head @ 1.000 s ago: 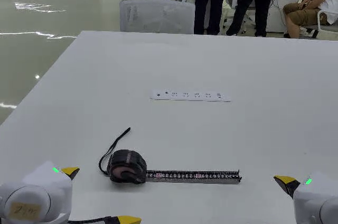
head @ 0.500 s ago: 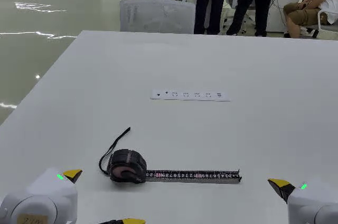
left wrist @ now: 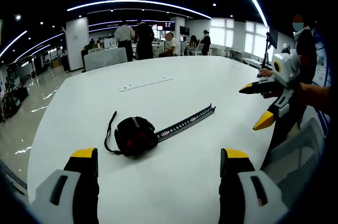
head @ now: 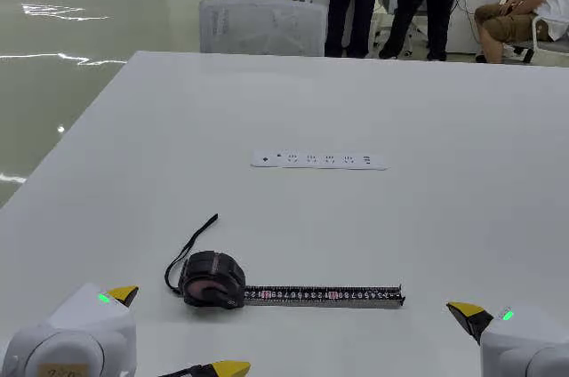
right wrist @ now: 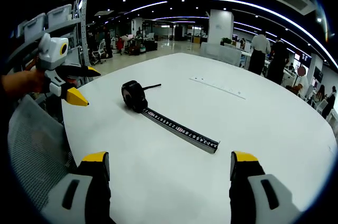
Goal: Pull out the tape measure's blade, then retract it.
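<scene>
A black tape measure [head: 212, 279] [left wrist: 135, 135] [right wrist: 133, 95] lies on the white table [head: 356, 101], its blade [head: 324, 295] [left wrist: 186, 122] [right wrist: 179, 129] pulled out to the right and lying flat. A black wrist strap [head: 191, 246] loops from the case. My left gripper [head: 173, 331] [left wrist: 158, 161] is at the near left edge, open, short of the case and touching nothing. My right gripper [right wrist: 168, 165] is open at the near right, apart from the blade tip [head: 401, 295]; one yellow fingertip [head: 464, 311] of it appears in the head view.
A white power strip [head: 318, 160] lies flat mid-table beyond the tape. A grey chair [head: 263, 27] stands at the far edge, with people standing and one seated behind it. Shelving [right wrist: 58, 18] stands left of the table in the right gripper view.
Both grippers have drifted slightly inward along the near edge. The tape measure and its extended blade have not moved.
</scene>
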`<state>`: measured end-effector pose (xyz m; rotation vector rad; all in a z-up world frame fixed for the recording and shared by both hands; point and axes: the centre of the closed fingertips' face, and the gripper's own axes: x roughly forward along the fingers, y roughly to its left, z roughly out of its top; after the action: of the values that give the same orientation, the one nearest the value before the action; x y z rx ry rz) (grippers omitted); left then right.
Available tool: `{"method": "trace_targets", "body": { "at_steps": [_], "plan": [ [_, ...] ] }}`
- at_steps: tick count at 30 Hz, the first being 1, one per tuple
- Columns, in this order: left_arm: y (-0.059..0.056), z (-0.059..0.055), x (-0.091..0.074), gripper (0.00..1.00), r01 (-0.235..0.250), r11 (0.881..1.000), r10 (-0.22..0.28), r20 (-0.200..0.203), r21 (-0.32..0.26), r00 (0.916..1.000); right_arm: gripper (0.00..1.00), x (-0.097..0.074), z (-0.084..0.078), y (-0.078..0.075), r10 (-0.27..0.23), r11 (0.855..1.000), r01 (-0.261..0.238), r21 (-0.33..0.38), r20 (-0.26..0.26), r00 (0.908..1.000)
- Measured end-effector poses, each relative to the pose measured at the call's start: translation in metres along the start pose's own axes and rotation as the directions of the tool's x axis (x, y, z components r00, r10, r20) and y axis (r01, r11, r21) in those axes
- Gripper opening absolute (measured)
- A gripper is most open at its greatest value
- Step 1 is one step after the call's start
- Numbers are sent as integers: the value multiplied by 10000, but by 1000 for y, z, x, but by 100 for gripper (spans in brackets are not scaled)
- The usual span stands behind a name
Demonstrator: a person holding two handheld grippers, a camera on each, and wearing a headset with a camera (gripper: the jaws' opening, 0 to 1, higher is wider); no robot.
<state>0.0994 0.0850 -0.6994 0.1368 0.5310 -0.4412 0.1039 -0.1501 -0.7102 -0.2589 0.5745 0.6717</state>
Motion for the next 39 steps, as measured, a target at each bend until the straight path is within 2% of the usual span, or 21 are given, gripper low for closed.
{"method": "trace_targets", "body": {
  "at_steps": [10,19,23,26,31,35,37,39],
  "plan": [
    [1,-1,6,93,-445,9984,443,-70,-347,9990,94,3,1,3,228,9997,-228,-74,-62,9997],
    [7,0,15,93,-981,9915,988,43,-850,9951,88,7,-10,1,703,9969,-716,-327,-390,9968],
    [8,3,20,91,-1006,9906,1012,22,-931,9949,84,8,-12,-2,909,9954,-919,-255,-389,9951],
    [8,3,24,91,-1017,9893,1026,24,-1045,9947,77,8,-13,4,1427,9887,-1444,-395,-434,9888],
    [10,4,32,91,-1034,9887,1038,-18,-1084,9946,79,12,-13,0,1547,9865,-1564,-476,-379,9872],
    [12,4,38,91,-1203,9869,1204,-60,-1071,9927,80,15,-13,-4,1840,9792,-1865,-795,-389,9822],
    [11,3,41,91,-1147,9864,1148,-65,-1178,9934,79,15,-11,-2,2228,9717,-2249,-717,-372,9742],
    [12,4,45,91,-1214,9853,1213,-75,-1200,9926,79,16,-8,-6,2252,9706,-2266,-819,-255,9740]
  ]
}}
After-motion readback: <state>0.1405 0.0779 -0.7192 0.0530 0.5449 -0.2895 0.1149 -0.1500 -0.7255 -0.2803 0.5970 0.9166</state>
